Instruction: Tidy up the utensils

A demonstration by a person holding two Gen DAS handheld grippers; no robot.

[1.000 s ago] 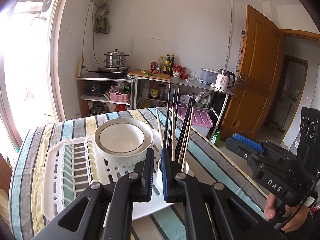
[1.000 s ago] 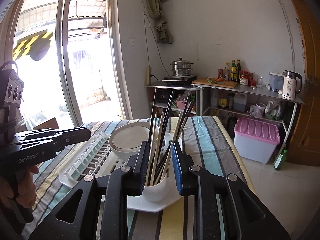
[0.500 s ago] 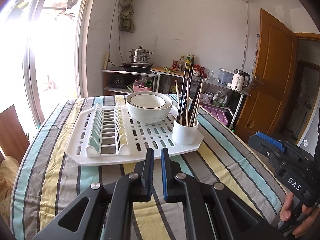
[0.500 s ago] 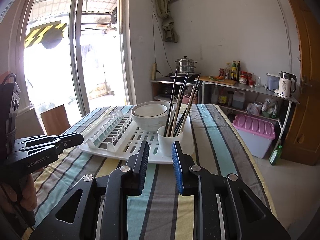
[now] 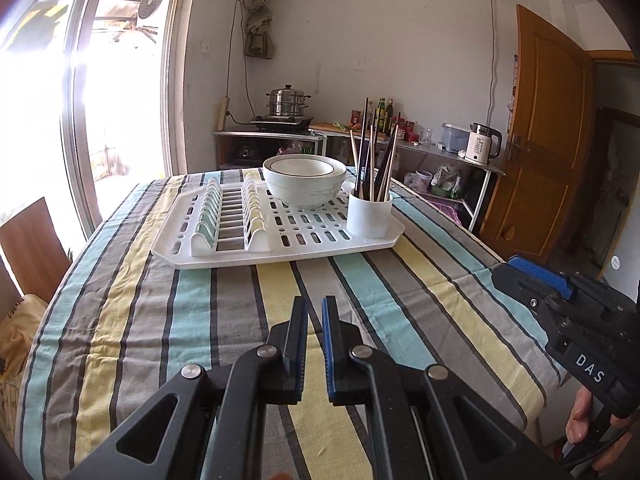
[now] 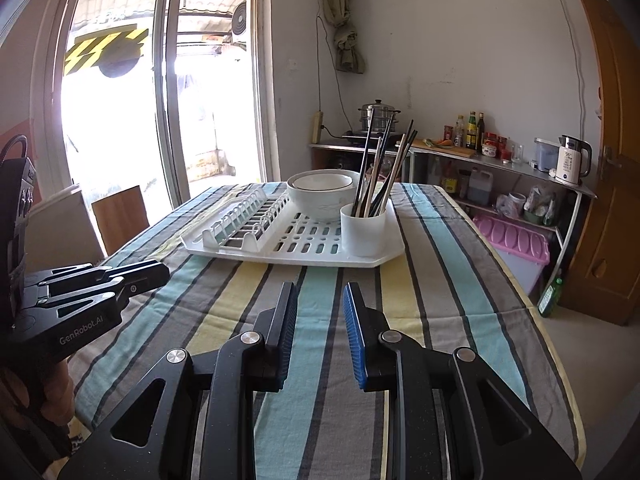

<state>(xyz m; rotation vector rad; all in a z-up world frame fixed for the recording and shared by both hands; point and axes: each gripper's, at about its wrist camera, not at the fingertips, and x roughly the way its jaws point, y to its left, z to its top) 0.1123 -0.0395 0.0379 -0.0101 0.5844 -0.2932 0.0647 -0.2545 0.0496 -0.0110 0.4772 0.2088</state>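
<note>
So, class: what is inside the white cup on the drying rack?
The white cup holds a bundle of dark and pale chopsticks, standing upright and fanning outward above the rim. Their lower ends and the cup's bottom are hidden by its wall.

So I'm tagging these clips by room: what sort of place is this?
Most likely a home kitchen: a steamer pot on a stove, an electric kettle on the metal counter, and a dish rack on the striped tablecloth.

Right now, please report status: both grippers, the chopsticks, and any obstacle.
Left gripper open, empty. Right gripper open, empty. Chopsticks upright in white cup on drying rack, beside bowls. Nothing in the way.
</note>
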